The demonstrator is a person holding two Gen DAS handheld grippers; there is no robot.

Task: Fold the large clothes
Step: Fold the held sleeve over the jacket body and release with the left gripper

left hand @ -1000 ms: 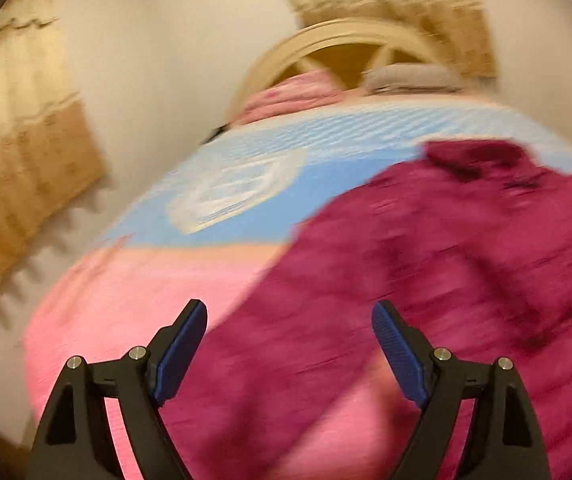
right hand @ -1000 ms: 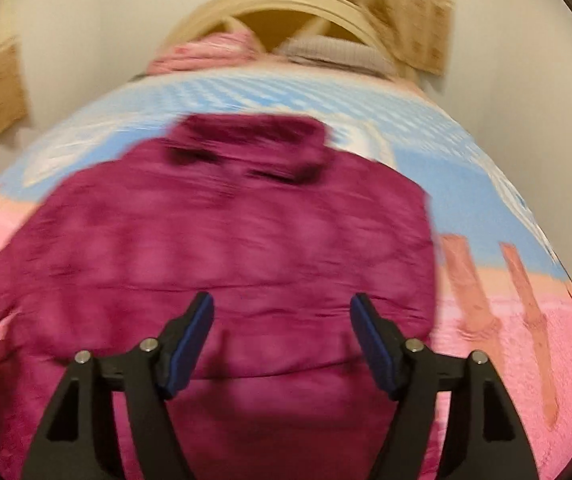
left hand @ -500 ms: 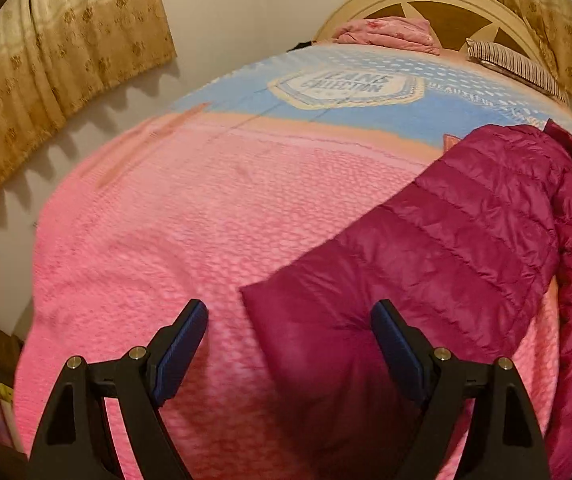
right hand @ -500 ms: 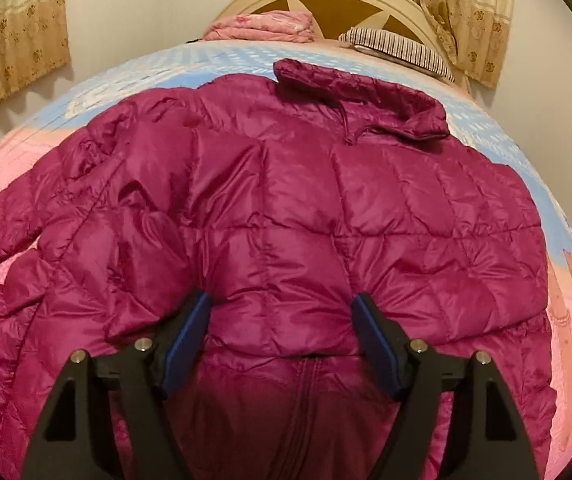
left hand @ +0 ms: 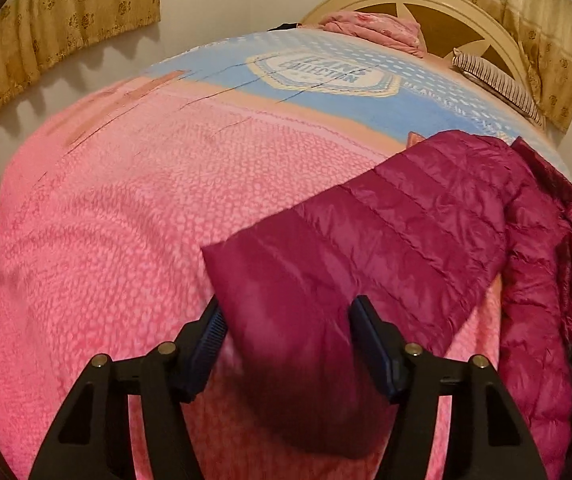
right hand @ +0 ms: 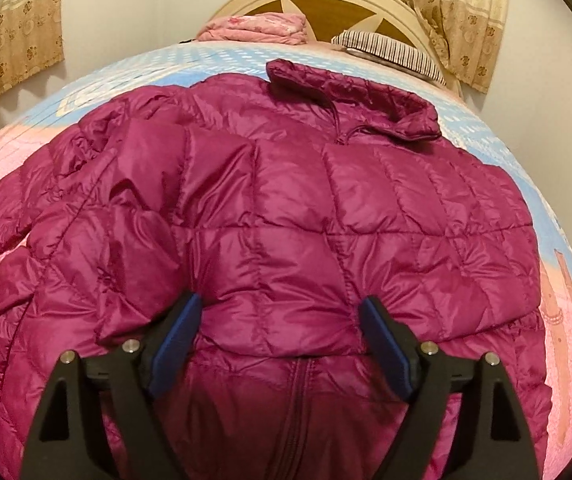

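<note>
1. The step in hand looks like the first fold of the jacket: it lies spread on the bed, collar at the far end from the right claw, one sleeve reaching out sideways.
2. The left claw has the sleeve's cuff end between its jaws. They are closing on it; the left pad sits at the cuff's edge, the right pad just beside the fabric, so a firm pinch is not yet clear.
3. The right claw is over the jacket's lower body, just above the hem and zipper. Its jaws are spread and opening, with puffed fabric bulging between them but not squeezed.
4. Next move, as I judge it: once the cuff is pinched, carry the sleeve across toward the jacket's body, ahead and to the right of the left claw, while the right claw steadies the hem or takes it up.
5. Materials: the jacket is magenta, glossy, quilted in padded squares on the body and in narrow bands on the sleeve; soft, slippery and springy, likely to puff back. The bedcover is pink with a pebbled weave, blue farther off.
</note>
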